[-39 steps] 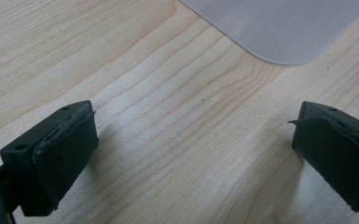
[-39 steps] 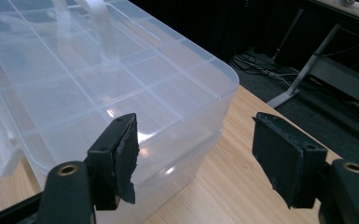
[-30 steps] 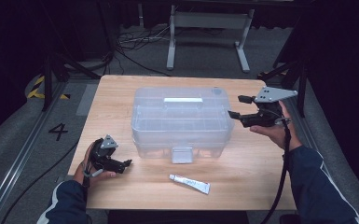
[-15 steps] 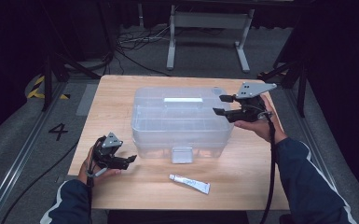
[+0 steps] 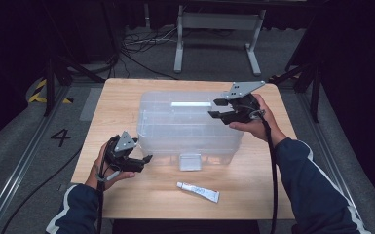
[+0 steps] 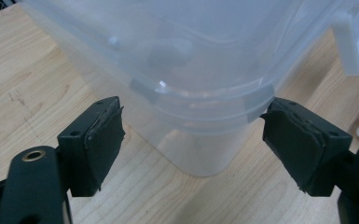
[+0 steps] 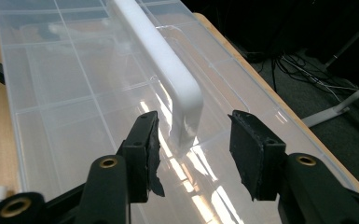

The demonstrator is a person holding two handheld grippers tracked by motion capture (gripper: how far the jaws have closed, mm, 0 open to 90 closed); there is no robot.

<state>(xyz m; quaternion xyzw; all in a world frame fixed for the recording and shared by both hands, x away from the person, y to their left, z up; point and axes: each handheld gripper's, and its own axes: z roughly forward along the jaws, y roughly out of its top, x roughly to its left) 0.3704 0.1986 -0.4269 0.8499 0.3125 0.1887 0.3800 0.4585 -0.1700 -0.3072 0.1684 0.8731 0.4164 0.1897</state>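
The clear plastic storage box (image 5: 187, 124) sat mid-table, lid on, its white handle (image 7: 165, 65) running along the top; it looked light but bulky, with stiff, smooth walls likely to slip under the pads, so the handle seemed the surest hold; the right gripper (image 5: 218, 108) hovered over the lid's right end, its jaws, just closing, half-wide either side of the handle's end and not touching; the left gripper (image 5: 143, 161) faced the near-left corner, jaws fairly wide, narrowing, gripping nothing; a latch (image 5: 190, 161) hung in front; a small tube (image 5: 198, 191) lay nearer on the table (image 5: 253, 195).
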